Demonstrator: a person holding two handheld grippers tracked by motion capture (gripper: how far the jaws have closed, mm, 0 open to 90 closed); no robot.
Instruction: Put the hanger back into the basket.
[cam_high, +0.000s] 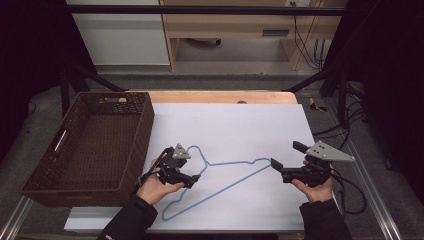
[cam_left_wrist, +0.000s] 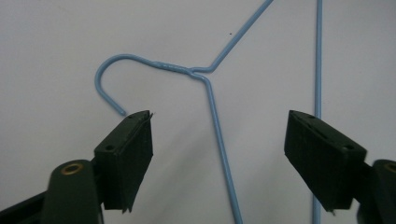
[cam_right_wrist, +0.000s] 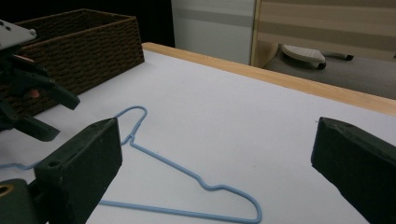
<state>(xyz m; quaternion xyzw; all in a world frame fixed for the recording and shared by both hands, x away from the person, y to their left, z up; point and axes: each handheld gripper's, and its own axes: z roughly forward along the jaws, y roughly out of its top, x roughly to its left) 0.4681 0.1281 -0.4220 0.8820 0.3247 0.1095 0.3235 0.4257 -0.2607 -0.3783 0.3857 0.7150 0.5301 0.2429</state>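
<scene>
Lying flat on the white tabletop (cam_high: 240, 125), the thin light-blue wire hanger (cam_high: 220, 180) has its hook (cam_left_wrist: 112, 74) curling at the far-left end, a twisted neck below it, and a small notch near one shoulder. Left claw (cam_high: 192, 181) hovers just over the neck with jaws apart, one wire arm running between them, nothing gripped. Right claw (cam_high: 285, 161) sits at the hanger's right shoulder, jaws wide, empty. Farther left, a brown woven basket (cam_high: 145, 125) stands on the tabletop edge.
</scene>
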